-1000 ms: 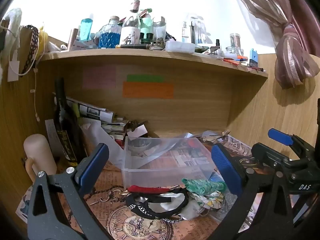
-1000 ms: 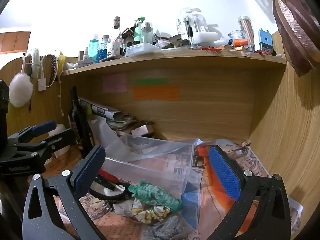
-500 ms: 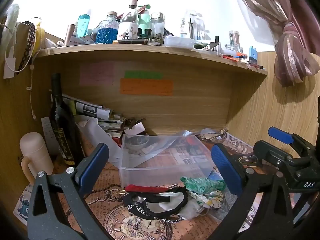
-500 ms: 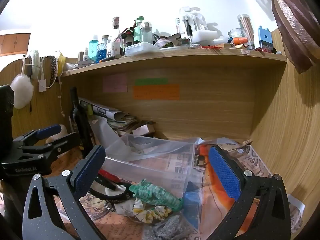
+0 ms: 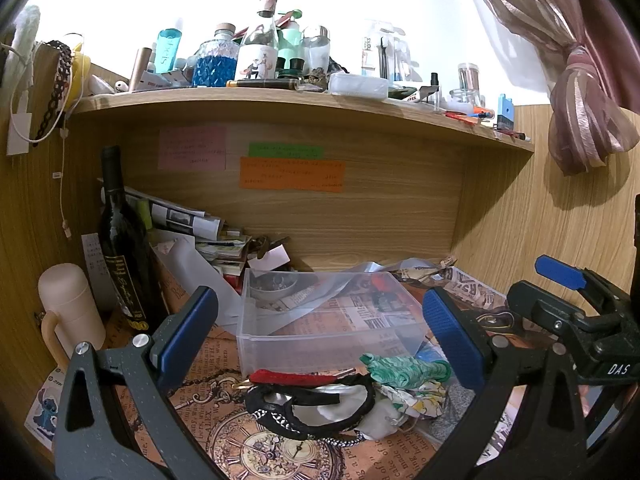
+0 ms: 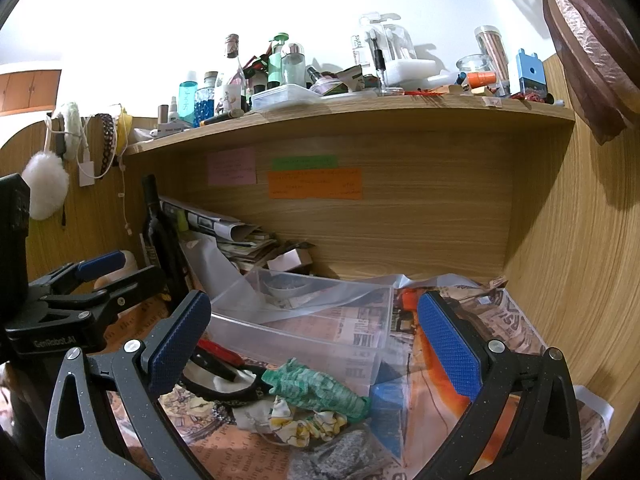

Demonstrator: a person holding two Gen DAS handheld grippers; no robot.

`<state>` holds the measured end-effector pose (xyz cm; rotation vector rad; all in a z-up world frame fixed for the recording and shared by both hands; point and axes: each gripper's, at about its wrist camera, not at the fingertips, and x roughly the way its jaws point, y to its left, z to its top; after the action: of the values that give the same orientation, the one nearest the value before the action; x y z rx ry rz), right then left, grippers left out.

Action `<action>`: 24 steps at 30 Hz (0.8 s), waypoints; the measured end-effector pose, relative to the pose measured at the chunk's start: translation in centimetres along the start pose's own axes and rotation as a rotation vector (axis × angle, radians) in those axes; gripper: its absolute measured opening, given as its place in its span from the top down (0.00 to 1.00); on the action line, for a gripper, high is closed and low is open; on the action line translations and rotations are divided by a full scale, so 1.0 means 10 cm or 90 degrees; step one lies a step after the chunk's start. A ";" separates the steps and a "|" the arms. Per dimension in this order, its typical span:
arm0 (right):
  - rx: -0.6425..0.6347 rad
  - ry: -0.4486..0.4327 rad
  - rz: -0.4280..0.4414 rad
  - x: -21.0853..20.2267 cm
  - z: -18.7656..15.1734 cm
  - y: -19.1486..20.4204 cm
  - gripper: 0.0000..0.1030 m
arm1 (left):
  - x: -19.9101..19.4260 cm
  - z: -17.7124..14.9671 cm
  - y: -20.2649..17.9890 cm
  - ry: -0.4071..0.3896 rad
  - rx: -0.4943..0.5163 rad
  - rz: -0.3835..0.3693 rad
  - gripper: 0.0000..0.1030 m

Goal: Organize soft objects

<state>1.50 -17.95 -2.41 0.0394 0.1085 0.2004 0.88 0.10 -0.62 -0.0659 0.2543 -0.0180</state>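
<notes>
A pile of soft things lies on the desk in front of a clear plastic bin (image 5: 320,320): a green patterned scrunchie (image 5: 404,370), a yellow floral scrunchie (image 6: 308,426), black headbands (image 5: 312,404), a red band (image 5: 296,378) and a grey glittery pouch (image 6: 340,456). The bin (image 6: 320,320) holds only a clear sheet. My left gripper (image 5: 320,344) is open and empty, just above and behind the pile. My right gripper (image 6: 316,344) is open and empty, to the right of the left one, over the green scrunchie (image 6: 316,388).
A dark wine bottle (image 5: 122,248) and a pink thermos (image 5: 70,316) stand at the left. Stacked papers (image 5: 192,224) lean behind the bin. A cluttered shelf (image 5: 280,96) overhangs the desk. A blue block (image 6: 388,412) lies right of the pile. Wood walls close in both sides.
The left gripper has drifted slightly back and left; the right gripper has barely moved. Both stay open and the pile is untouched.
</notes>
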 end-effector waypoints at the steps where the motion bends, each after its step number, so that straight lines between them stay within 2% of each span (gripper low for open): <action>1: 0.001 0.000 0.000 0.00 0.00 0.00 0.00 | 0.00 0.00 0.01 0.001 -0.001 0.000 0.00; 24: 0.004 -0.002 0.003 -0.01 0.02 0.05 0.00 | -0.01 0.01 0.00 0.000 -0.004 0.001 0.00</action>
<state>1.29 -17.54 -2.21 0.0466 0.1061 0.2045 0.83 0.10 -0.55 -0.0714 0.2539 -0.0159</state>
